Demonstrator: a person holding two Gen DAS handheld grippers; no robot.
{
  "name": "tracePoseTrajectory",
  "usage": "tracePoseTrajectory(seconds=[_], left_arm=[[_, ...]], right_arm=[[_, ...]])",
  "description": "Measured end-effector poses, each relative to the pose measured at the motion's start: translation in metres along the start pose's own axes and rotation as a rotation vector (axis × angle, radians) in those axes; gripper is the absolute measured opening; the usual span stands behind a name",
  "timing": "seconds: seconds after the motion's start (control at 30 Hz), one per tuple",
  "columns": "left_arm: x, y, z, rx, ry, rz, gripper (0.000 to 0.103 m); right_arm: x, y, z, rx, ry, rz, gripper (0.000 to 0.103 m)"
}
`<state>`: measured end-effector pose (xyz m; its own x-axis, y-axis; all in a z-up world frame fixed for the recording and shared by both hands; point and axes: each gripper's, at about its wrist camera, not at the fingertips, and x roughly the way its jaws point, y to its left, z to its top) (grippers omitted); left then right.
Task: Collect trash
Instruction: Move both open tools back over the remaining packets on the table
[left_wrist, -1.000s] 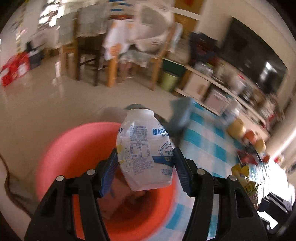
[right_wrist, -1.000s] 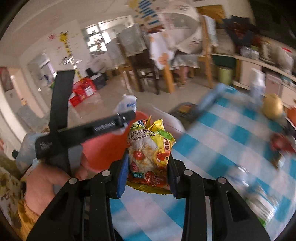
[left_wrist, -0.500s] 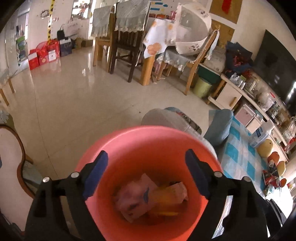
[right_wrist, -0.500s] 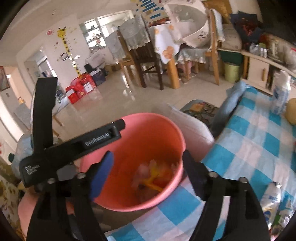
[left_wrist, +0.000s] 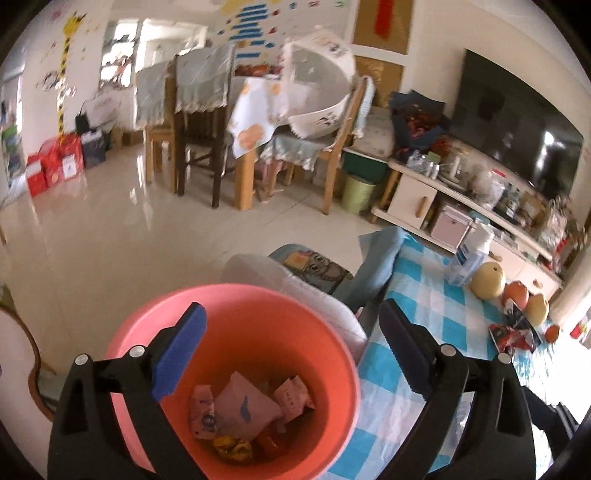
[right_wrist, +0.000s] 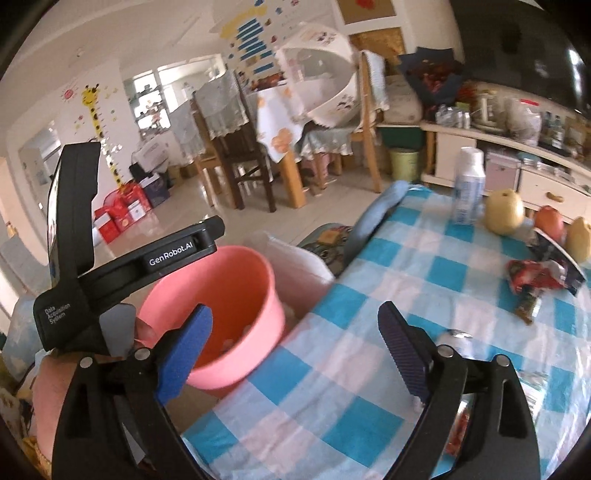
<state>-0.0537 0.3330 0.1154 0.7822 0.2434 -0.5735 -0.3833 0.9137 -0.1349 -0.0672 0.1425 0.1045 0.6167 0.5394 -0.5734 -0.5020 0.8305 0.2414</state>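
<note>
While the counter (right_wrist: 369, 295) under its blue-and-white check cloth fills the right of both views, a pink bin (left_wrist: 303, 328) stands just off its near-left edge, with a white bag (left_wrist: 258, 269) bunched behind it. The left tool (left_wrist: 291, 350) hangs above the bin's mouth, its jaws spread wide and holding nothing; its blue pads (left_wrist: 181, 350) frame the opening without touching the rim. In the bin lie several wrappers (left_wrist: 240, 406): at least three pale pink or white packets and one yellow one at the bottom, with more beneath that cannot be counted.

The right tool (right_wrist: 295, 347) is over the counter's near-left corner, just beside the bin (right_wrist: 221, 280); its jaws too are wide apart and empty. In its view the left tool's black body (right_wrist: 122, 266) crosses above the bin, gripped by a hand (right_wrist: 144, 332).

At the counter's far end stand one white bottle (right_wrist: 468, 184) with a blue label and, beside it, three fruits: a yellow pear (right_wrist: 504, 210), an orange-red one (right_wrist: 549, 221) and another yellow one (right_wrist: 578, 240) at the frame's edge. The left view shows a fourth, small orange fruit (left_wrist: 552, 332) further right. Near the fruit lies one crumpled red wrapper (right_wrist: 535, 277), apart from both tools. More shiny trash (right_wrist: 458, 336) lies close behind the right tool's right finger, too hidden to count.
</note>
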Motion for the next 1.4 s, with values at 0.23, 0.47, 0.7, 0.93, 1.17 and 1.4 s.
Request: tracePoseTrajectory(seconds=[0.23, 0.47, 0.7, 0.93, 1.17, 1.4], left_arm=[[-0.011, -0.035, -0.004, 0.074, -0.037, -0.024, 0.095], [-0.015, -0.068, -0.009, 0.141, -0.052, -0.033, 0.095], [-0.021, -0.102, -0.017, 0.217, -0.070, -0.033, 0.096], [-0.024, -0.134, -0.027, 0.293, -0.078, -0.038, 0.096], [-0.026, -0.163, -0.037, 0.357, -0.085, -0.036, 0.096], [-0.024, -0.190, -0.047, 0.423, -0.080, -0.036, 0.096]], right_arm=[[-0.022, -0.029, -0.014, 0.022, -0.008, -0.060, 0.090], [-0.036, -0.059, -0.027, 0.046, -0.008, -0.098, 0.090], [-0.052, -0.087, -0.038, 0.069, -0.016, -0.132, 0.090], [-0.067, -0.110, -0.047, 0.085, -0.030, -0.158, 0.090], [-0.076, -0.135, -0.055, 0.113, -0.035, -0.177, 0.090], [-0.090, -0.163, -0.063, 0.135, -0.044, -0.206, 0.090]])
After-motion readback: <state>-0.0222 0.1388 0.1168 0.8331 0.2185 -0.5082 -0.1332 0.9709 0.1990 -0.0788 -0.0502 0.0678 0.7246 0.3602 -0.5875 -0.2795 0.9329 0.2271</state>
